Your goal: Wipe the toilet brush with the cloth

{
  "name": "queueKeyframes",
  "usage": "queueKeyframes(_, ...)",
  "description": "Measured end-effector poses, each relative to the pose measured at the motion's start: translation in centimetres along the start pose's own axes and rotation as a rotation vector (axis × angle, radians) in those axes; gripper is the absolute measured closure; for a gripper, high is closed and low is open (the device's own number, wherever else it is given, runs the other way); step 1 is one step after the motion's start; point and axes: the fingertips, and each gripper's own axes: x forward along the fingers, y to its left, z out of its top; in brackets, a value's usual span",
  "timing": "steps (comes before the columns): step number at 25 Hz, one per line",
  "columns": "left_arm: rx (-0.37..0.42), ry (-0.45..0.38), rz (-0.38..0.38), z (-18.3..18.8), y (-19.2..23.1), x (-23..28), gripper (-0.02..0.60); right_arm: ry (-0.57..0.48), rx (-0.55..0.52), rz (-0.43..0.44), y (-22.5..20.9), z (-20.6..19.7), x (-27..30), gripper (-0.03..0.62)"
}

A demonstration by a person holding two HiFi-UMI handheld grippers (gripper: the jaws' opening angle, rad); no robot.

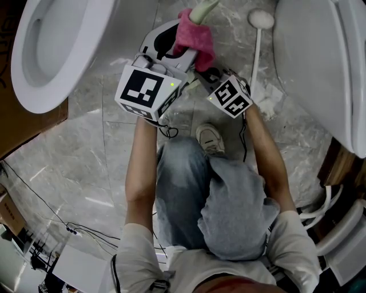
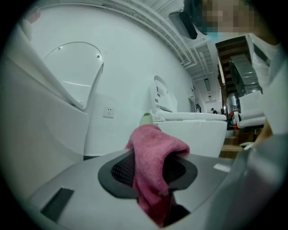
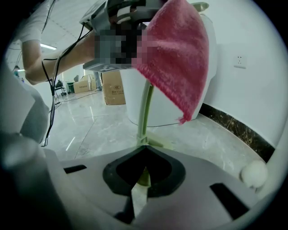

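Observation:
The toilet brush has a thin pale green stem (image 3: 145, 112) with a pale green end (image 1: 204, 8). A pink cloth (image 1: 194, 34) is draped over the stem's upper part. My left gripper (image 1: 186, 50) is shut on that cloth (image 2: 155, 152), and the brush tip (image 2: 145, 119) pokes out just behind it. In the right gripper view the cloth (image 3: 180, 58) hangs above the jaws. My right gripper (image 1: 200, 70) sits lower and to the right, shut on the stem, which runs up out of its jaws (image 3: 143, 177).
A white toilet bowl (image 1: 51, 46) stands at the left and another toilet (image 1: 320, 57) at the right. A white round-headed stick (image 1: 260, 20) lies on the marble floor between them. The person's shoe (image 1: 210, 139) and knees are below the grippers. A cardboard box (image 3: 113, 87) stands beyond.

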Motion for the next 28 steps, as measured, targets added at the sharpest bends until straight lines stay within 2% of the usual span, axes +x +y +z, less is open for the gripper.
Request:
queueKeyframes(15, -0.066, 0.047, 0.0, -6.7, -1.2, -1.5, 0.491, -0.014, -0.005, -0.008, 0.0, -0.2, -0.1, 0.602)
queueKeyframes(28, -0.138, 0.151, -0.01, -13.1, -2.1, -1.6, 0.499, -0.045, 0.021, -0.005, 0.3, 0.0, 0.2, 0.602)
